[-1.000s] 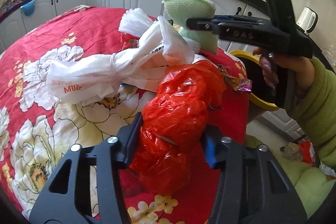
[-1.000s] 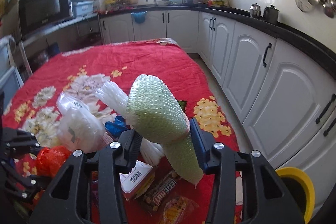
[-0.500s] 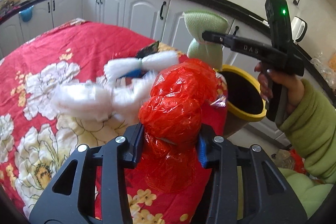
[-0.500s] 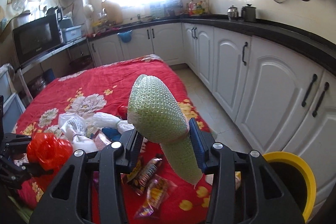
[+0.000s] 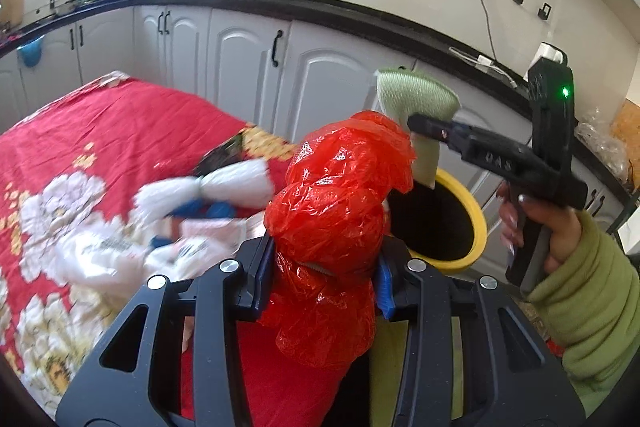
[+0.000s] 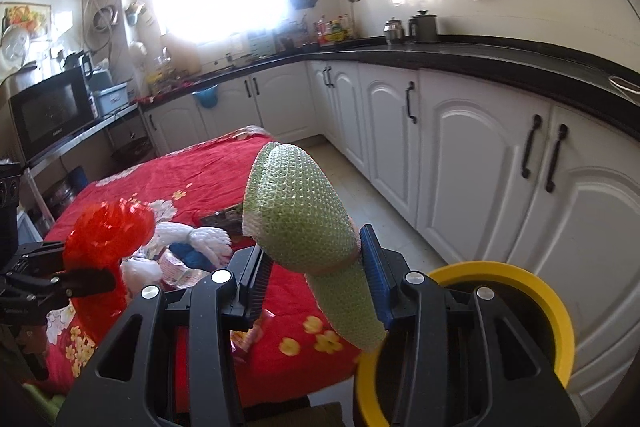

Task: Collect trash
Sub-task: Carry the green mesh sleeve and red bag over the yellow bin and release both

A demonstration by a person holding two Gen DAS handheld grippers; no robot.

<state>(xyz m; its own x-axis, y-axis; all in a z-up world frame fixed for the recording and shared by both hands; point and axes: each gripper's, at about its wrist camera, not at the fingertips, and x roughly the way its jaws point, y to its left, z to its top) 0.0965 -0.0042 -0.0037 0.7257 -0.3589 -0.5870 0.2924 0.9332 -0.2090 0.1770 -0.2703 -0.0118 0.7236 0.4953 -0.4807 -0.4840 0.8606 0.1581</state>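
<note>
Clamping a crumpled red plastic bag, the left gripper hovers off the red flowered tabletop's corner; the right gripper's jaws pinch a green foam net sleeve beside the yellow-rimmed bin. Carrying step; next, release over the bin mouth.

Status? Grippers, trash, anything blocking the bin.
Left gripper shut on red bag. Right gripper shut on green foam. Yellow bin open, nothing blocking.

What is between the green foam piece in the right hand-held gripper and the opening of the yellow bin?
Nothing. In the left wrist view the green foam piece hangs directly over the yellow bin.
</note>
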